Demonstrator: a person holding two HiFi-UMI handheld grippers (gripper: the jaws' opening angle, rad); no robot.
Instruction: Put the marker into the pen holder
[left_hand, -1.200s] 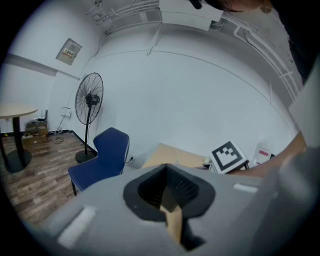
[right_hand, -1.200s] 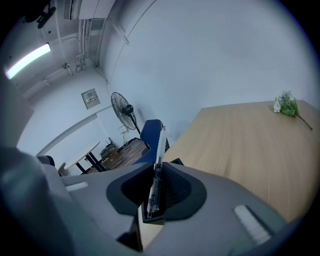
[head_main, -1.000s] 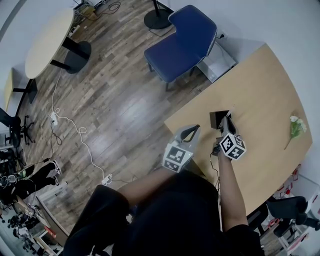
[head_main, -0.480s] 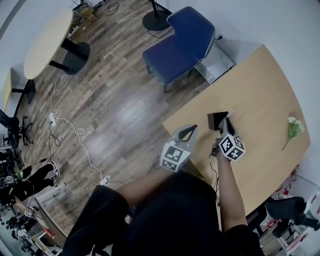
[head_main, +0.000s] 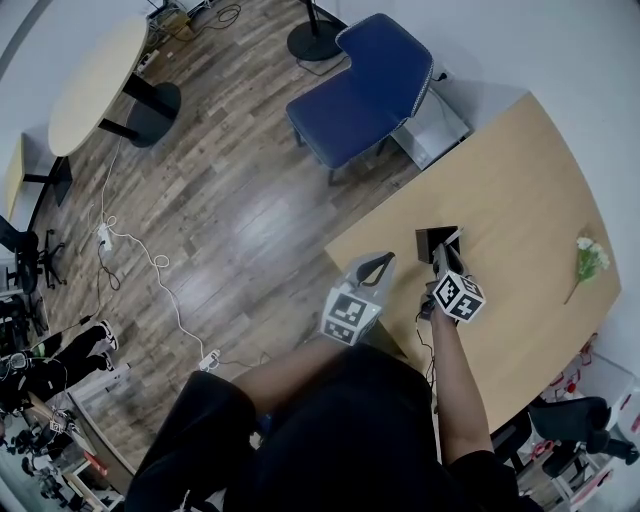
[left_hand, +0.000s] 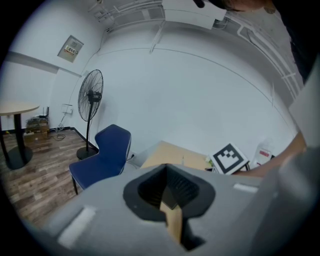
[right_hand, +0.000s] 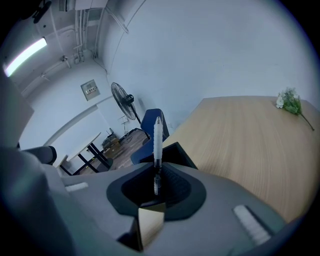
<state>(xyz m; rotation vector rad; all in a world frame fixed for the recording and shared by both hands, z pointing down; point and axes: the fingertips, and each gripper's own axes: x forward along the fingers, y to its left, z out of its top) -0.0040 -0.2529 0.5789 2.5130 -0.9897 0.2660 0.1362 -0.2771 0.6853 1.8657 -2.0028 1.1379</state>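
**A:** Start closest in. What are the hands doing?

**B:** The right gripper (right_hand: 156, 184) has its fingers closed on the dark lower end of the marker (right_hand: 158, 137). The left gripper (left_hand: 169, 196) is just left of it in the head view, with its fingers together and nothing between them.

**A:** Which way does the marker lie?

**B:** Its long axis runs straight out along the right fingers. The white end points away from them, toward the top centre of the right gripper view.

**A:** And the pen holder?

**B:** The pen holder (head_main: 435, 240) is a black square box standing on the table (head_main: 520, 190), just beyond the right fingers, a little right of centre in the head view. The marker's white end crosses its near rim. I can't tell whether the tip is already over the mouth.

**A:** Is anything inside it?

**B:** I only see dark in there, and nothing pokes out.

**A:** So what does the next move need?

**B:** The right hand is much the nearer, so I'd say it does the work. It has to bring the tip over the opening and tilt the marker until it points down into the box, and only then let go.

**A:** And farther off?

**B:** A sprig of white flowers (head_main: 590, 255) lies near the table's right edge, well apart from the holder. A blue chair (head_main: 365, 80) stands on the floor at the top of the frame.
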